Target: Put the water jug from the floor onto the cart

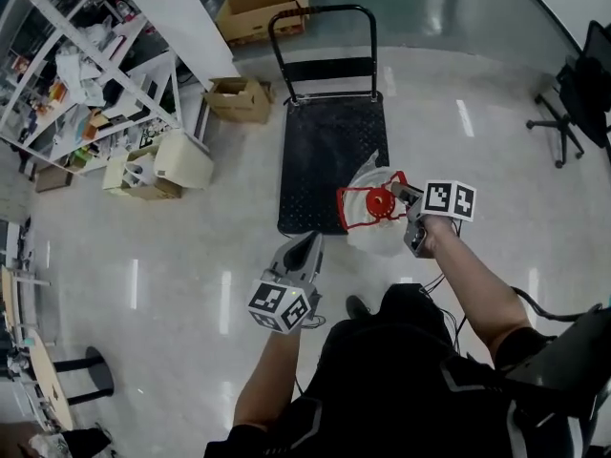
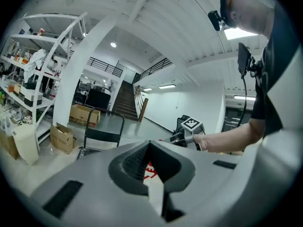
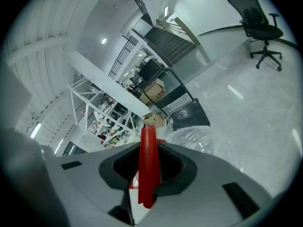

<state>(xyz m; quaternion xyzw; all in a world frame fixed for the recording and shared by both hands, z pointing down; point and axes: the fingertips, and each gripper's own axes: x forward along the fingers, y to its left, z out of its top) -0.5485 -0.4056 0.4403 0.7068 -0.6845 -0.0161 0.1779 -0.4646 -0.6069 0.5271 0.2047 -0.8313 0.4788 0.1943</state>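
The water jug (image 1: 374, 219) is clear plastic with a red cap and a red carry handle (image 1: 355, 203). It hangs off the floor at the near right corner of the black platform cart (image 1: 320, 151). My right gripper (image 1: 402, 195) is shut on that handle, and in the right gripper view the red handle (image 3: 148, 164) stands between the pads above the jug's clear body (image 3: 196, 138). My left gripper (image 1: 304, 249) is shut and empty, pointing at the cart's near edge to the left of the jug. In the left gripper view the cart (image 2: 101, 137) lies ahead.
Cardboard boxes (image 1: 239, 98) (image 1: 260, 8) sit on the floor by the cart's push handle (image 1: 320, 12). A white shelving rack (image 1: 86, 65) and a white bin (image 1: 181, 160) stand to the left. An office chair (image 1: 578, 93) is at the far right.
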